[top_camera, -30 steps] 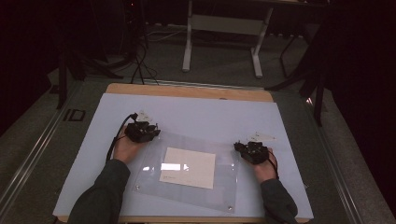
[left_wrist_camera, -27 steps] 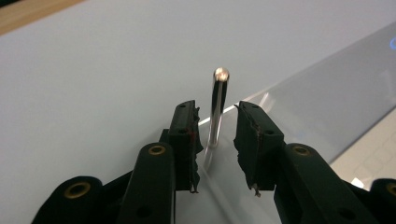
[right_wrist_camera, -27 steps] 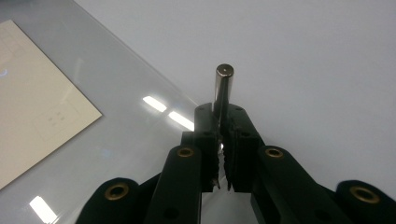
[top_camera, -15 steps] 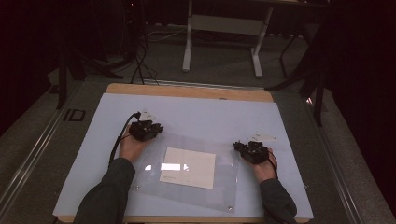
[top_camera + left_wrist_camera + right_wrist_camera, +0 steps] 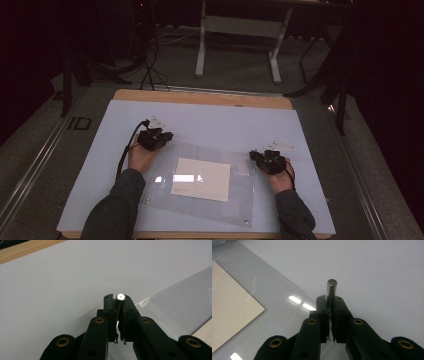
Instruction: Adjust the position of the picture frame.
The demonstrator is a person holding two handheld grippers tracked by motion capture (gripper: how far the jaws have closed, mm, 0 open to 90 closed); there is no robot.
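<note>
Sheet (image 5: 240,200), clear plastic, lies flat on the bench (image 5: 225,120) w/ its near edge close to the bench's near edge. A pale card (image 5: 201,178) sits under its middle, and a small screw (image 5: 246,220) shows at the near right corner.

At the far left corner, left gripper (image 5: 162,136) has just been closing. Its jaws are now pressed together on a short silver pin (image 5: 121,296), seen end-on at the very tips. At the far right corner, right gripper (image 5: 257,156) pinches a darker pin (image 5: 331,287) that sticks out well past the jaws. Can't tell whether either pin is fixed to the sheet.

Risks, as I judge them:
- Left pin is held only at the jaw tips, so any twist could flick it out and it'd roll toward the far edge.
- Right pin has a long overhang; a side load could pivot it in the jaws.
- If the pins are fixed, uneven lift btwn hands would flex the sheet, and the card could slide out underneath.
- Sheet is glossy and could skate on the bench if pushed rather than lifted.
</note>
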